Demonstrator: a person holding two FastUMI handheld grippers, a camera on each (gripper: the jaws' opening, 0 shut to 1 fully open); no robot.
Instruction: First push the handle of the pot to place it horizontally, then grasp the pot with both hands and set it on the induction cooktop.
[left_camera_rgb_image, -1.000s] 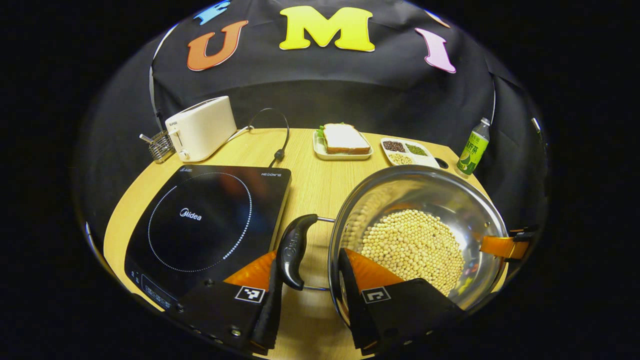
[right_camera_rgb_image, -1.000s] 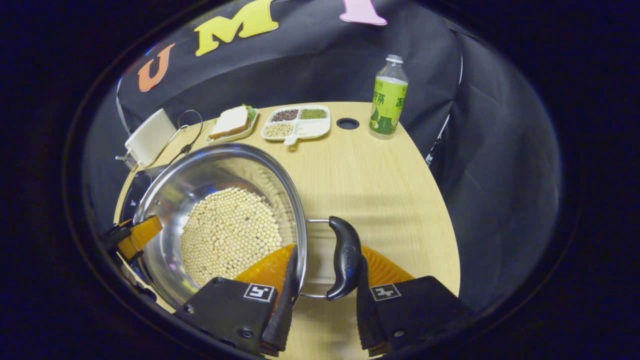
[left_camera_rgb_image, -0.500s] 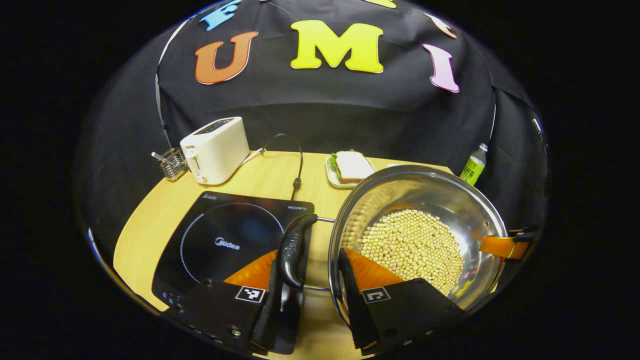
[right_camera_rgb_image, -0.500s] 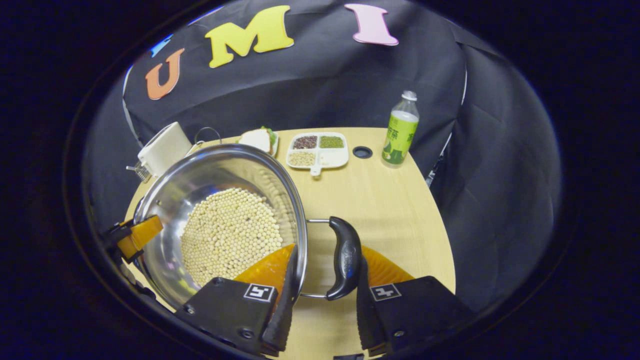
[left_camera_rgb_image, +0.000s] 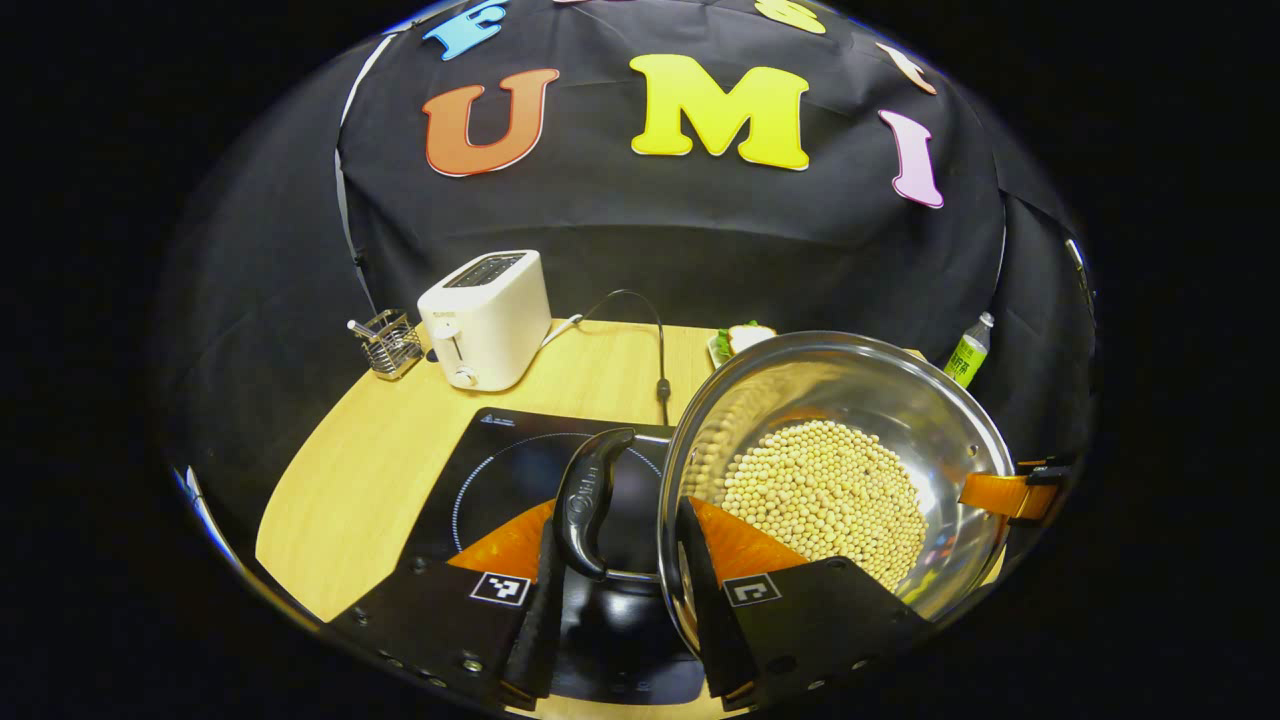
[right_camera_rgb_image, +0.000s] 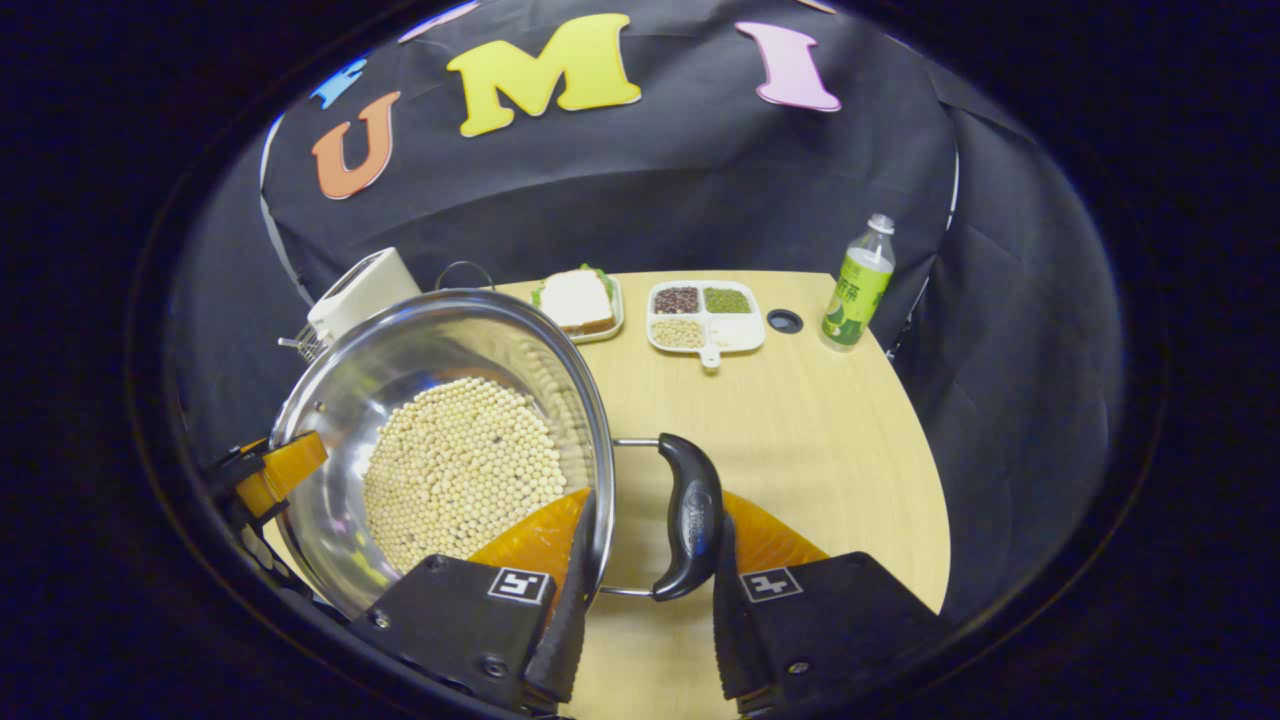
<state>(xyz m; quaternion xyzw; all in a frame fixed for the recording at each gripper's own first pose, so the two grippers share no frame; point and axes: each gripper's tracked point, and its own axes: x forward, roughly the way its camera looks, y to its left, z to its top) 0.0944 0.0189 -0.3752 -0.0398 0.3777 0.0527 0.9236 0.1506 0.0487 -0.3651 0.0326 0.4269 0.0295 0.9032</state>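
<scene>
Wooden table (right_camera_rgb_image: 800, 440) carries a toaster (left_camera_rgb_image: 487, 317) and a cooktop (left_camera_rgb_image: 500, 470). Above it hangs the pot (left_camera_rgb_image: 850, 400) of beans. The left gripper (left_camera_rgb_image: 620, 590) is clamped on one black handle (left_camera_rgb_image: 590, 500) and rim, over the cooktop. The right gripper (right_camera_rgb_image: 650, 590) is clamped on the opposite handle (right_camera_rgb_image: 690, 515) and rim.

You're in a staged kitchen booth, not a real home: black cloth wall all round a wooden table (right_camera_rgb_image: 800, 440). Kitchen props in the left gripper view: toaster (left_camera_rgb_image: 486, 318) at 11 o'clock with a wire utensil basket (left_camera_rgb_image: 386, 342) just beside it, and an induction cooktop (left_camera_rgb_image: 500, 470) near 9 o'clock. In the right gripper view, at 12 to 1 o'clock: sandwich plate (right_camera_rgb_image: 582, 303), divided tray of beans (right_camera_rgb_image: 706, 316), green drink bottle (right_camera_rgb_image: 858, 283).
</scene>
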